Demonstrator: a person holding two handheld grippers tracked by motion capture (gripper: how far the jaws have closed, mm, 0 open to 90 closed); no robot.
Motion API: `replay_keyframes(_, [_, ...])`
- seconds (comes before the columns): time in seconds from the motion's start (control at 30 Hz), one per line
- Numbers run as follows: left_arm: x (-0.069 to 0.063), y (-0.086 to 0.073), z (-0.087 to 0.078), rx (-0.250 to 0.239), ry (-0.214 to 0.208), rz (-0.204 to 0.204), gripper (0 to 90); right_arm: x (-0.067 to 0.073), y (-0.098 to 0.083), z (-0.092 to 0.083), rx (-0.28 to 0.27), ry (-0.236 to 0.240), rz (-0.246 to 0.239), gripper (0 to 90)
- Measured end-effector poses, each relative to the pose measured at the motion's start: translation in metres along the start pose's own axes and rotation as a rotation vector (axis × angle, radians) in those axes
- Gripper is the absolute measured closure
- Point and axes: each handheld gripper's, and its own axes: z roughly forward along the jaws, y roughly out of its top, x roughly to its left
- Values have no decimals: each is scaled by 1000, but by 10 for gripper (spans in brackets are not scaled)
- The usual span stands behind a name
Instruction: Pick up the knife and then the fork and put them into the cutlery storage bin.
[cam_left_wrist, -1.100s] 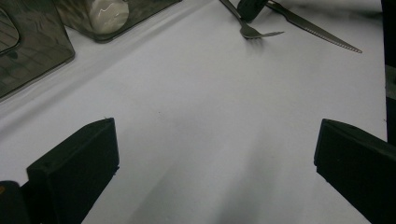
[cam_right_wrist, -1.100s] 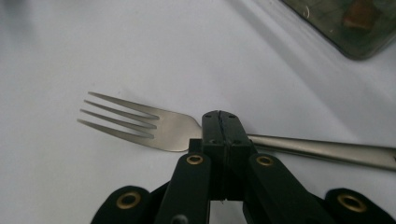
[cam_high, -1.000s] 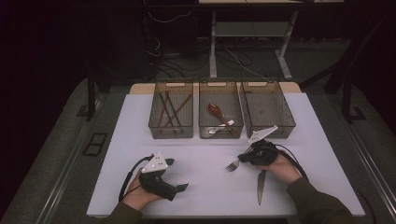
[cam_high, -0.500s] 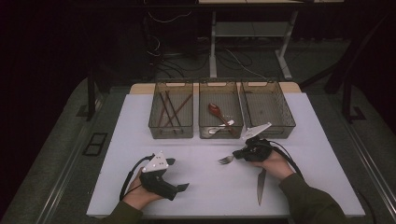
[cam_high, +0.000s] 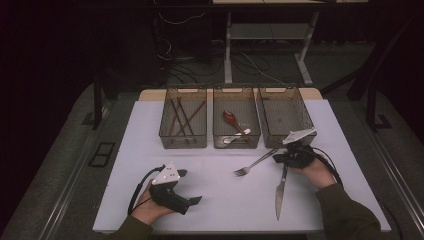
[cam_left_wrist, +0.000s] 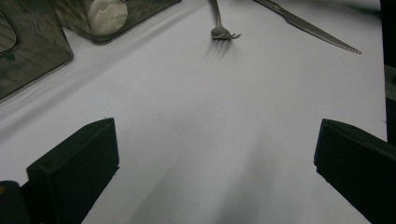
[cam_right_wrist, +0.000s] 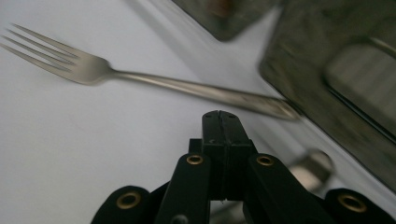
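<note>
Item: fork, metal, held at the handle end by the right gripper; jaws pressed together, as the right gripper view showed, with the handle crossing just beyond their tips; whether the pads actually pinched the handle could not be told from that view, though in the high view the fork stood off the table, carried by that gripper. Long axis: running from the gripper down and to the left, tines leading, handle end toward the right-hand bin. Position: just in front of the middle bin, which held a red-brown spoon; the left bin held chopsticks. Judged destination: the right-hand bin, directly beyond the right gripper; the right hand far nearer than the left. Item: knife, lying on the table beside the right hand, tip toward the person. Left gripper: jaws wide apart, holding nothing, resting on the table well apart from the fork. Change from the earlier frames: the fork had risen from the table and shifted toward the bins with the right hand; the knife and left gripper had kept their places.
</note>
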Motion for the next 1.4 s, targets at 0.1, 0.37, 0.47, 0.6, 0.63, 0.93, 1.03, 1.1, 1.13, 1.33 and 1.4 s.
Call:
replay_keyframes(0.1, [0, 0, 0, 0, 1, 2, 0, -6, -5, -2, 15, -28, 19, 893])
replay_keyframes(0.37, [0, 0, 1, 2, -3, 2, 0, -10, -7, -1, 23, -43, 22, 894])
replay_keyframes(0.47, [0, 0, 0, -1, -2, 2, 0, -9, -7, -1, 28, -49, 16, 895])
replay_keyframes(0.6, [0, 0, 1, 1, -3, 0, 0, -8, -8, -1, 46, -65, 2, 895])
replay_keyframes(0.63, [0, 0, 0, 0, -2, 1, 0, -8, -9, -2, 55, -72, 1, 895])
replay_keyframes(0.93, [0, 0, 1, 1, -2, -1, 0, -11, -24, -16, 75, -70, 14, 895])
replay_keyframes(1.03, [0, 0, 1, 3, -2, 0, 0, -10, -30, -21, 83, -71, 6, 895])
replay_keyframes(1.1, [0, 0, 1, 4, -2, 1, 0, -9, -33, -25, 87, -66, 9, 895])
replay_keyframes(1.13, [0, 0, 1, 4, -3, 1, 0, -8, -34, -26, 92, -63, 10, 895])
replay_keyframes(1.33, [0, 0, 1, 4, -3, 0, 0, -3, -43, -34, 109, -49, 1, 895])
replay_keyframes(1.4, [0, 0, 1, 4, -2, 0, 0, -2, -46, -37, 115, -43, -4, 895])
